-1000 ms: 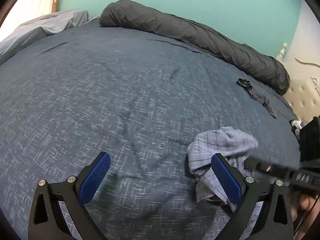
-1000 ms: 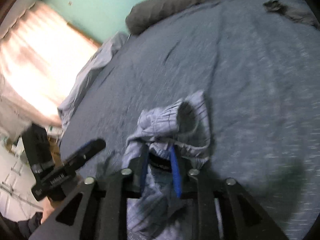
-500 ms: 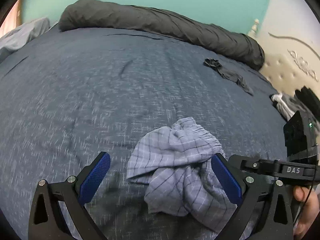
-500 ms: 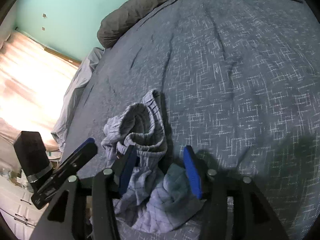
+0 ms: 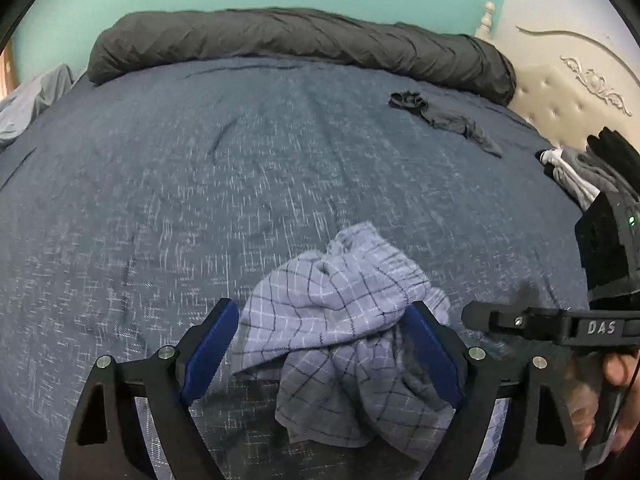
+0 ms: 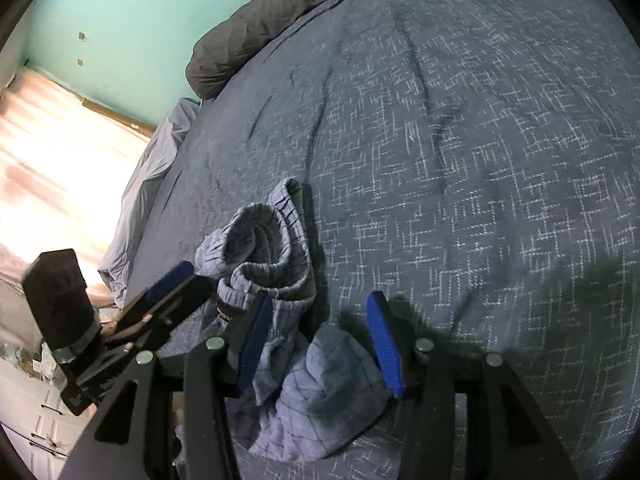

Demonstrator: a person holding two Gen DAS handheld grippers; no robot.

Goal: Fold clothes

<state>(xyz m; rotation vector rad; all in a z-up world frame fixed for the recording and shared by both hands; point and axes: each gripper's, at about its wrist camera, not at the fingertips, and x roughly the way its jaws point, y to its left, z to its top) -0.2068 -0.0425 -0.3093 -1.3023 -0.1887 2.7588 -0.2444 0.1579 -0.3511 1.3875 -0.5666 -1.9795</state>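
Left wrist view: plaid shorts (image 5: 344, 336) crumpled on bed (image 5: 200, 208), now between left gripper (image 5: 320, 344) fingers, just closing, spread, no pinch yet. Right gripper (image 6: 320, 344) fingers parted, garment released. Folding not begun; regrasp next, prob.

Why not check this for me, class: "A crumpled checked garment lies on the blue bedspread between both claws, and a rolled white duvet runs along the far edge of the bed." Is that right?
Not quite. The rolled duvet is dark grey, not white, as the left wrist view shows. The rest stands: the crumpled checked garment lies on the blue bedspread, between the pads of the left claw and the right claw.
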